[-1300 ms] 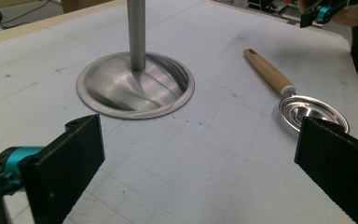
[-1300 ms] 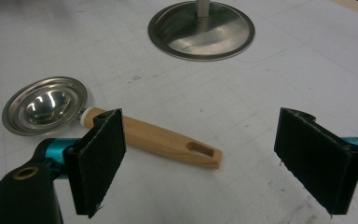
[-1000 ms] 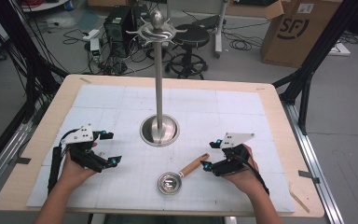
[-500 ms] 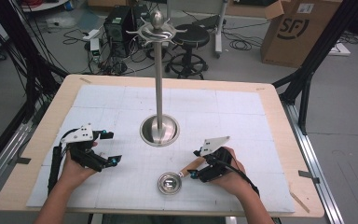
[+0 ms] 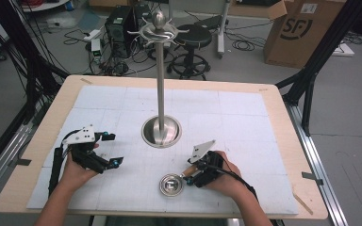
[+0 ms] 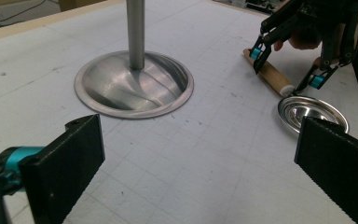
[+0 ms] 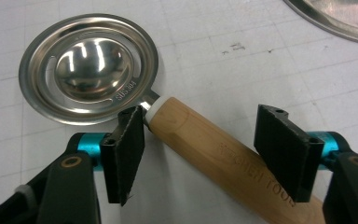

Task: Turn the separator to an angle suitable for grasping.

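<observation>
Right gripper [image 7: 200,154] stands open astride the wooden handle [image 7: 223,154] of a steel ladle [image 5: 172,184], one jaw by the white collar where handle meets bowl, the other further down the wood; neither pad looks pressed against it, so the grasp is lined up but not yet made. Left gripper [image 6: 200,172] is open too, holding nothing, resting well apart on the left of the table [image 5: 37,141] and facing the stand. Going by size: the white mat [image 5: 245,113] covers most of the board; the tall steel stand [image 5: 161,94] rises from its dished base [image 6: 135,86] mid-mat, with hooks at its top, all bare. The ladle lies flat on the mat near the front edge, just in front of the base. By my reading the job is at its start: closing on the handle, lifting, and likely hanging the ladle on a hook all remain.
</observation>
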`<action>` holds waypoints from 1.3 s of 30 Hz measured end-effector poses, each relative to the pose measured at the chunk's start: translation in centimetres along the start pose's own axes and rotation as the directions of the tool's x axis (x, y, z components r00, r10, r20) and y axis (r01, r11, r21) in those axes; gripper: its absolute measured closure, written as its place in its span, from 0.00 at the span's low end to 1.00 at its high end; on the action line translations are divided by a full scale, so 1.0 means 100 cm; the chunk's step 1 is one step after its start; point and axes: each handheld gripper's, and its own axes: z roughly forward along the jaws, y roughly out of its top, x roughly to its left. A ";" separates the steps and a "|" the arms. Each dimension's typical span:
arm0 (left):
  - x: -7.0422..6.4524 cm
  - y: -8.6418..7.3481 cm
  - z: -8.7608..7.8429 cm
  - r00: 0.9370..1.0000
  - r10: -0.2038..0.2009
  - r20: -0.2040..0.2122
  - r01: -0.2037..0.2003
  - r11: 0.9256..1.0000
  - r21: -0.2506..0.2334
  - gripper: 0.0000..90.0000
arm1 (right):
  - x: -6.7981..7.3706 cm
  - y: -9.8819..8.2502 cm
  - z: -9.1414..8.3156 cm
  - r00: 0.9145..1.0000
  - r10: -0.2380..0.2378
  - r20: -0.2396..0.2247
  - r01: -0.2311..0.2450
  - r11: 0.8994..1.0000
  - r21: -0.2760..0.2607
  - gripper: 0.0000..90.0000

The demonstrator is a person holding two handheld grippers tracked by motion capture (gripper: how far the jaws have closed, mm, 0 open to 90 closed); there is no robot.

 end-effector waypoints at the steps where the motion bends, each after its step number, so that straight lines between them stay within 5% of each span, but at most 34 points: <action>1: 0.000 0.000 0.000 1.000 -0.002 0.003 0.002 1.000 0.000 0.02 | 0.000 0.000 0.000 1.000 -0.002 0.005 0.002 1.000 0.001 0.37; 9: 0.000 0.000 0.000 1.000 -0.001 0.001 0.001 1.000 -0.005 0.02 | 0.003 0.006 0.001 0.998 0.029 0.048 -0.030 0.999 0.024 0.40; 14: -0.001 0.000 0.000 1.000 0.003 0.003 -0.003 1.000 0.003 0.02 | 0.008 0.011 0.004 0.990 0.058 0.128 -0.062 0.998 0.025 0.48; 22: 0.000 0.000 0.000 1.000 -0.001 0.003 0.001 1.000 -0.001 0.02 | 0.009 0.016 0.008 0.979 0.105 0.176 -0.106 0.994 -0.002 0.53; 26: -0.001 0.000 0.000 1.000 0.001 0.006 -0.001 1.000 0.007 0.02 | 0.007 0.015 0.007 0.980 0.115 0.160 -0.115 0.993 -0.010 0.48; 27: -0.001 0.000 0.000 1.000 0.003 0.006 -0.003 1.000 0.008 0.02 | 0.004 0.013 0.001 0.986 0.121 0.118 -0.117 0.992 -0.039 0.45; 29: -0.001 0.000 0.000 1.000 0.001 0.007 -0.001 1.000 0.005 0.02 | 0.002 0.011 -0.004 0.986 0.127 0.105 -0.122 0.991 -0.060 0.44; 32: -0.001 0.000 -0.001 1.000 -0.001 0.008 0.001 1.000 0.002 0.02 | -0.013 -0.004 -0.029 0.977 0.186 0.104 -0.171 0.975 -0.139 0.45; 37: -0.001 -0.001 0.000 1.000 0.000 0.009 0.000 1.000 0.010 0.02 | -0.033 -0.026 -0.046 0.942 0.297 0.157 -0.266 0.945 -0.191 0.73; 39: -0.001 -0.001 0.000 1.000 0.002 0.011 -0.003 1.000 0.012 0.02 | -0.035 -0.029 -0.044 0.932 0.309 0.191 -0.276 0.944 -0.181 0.80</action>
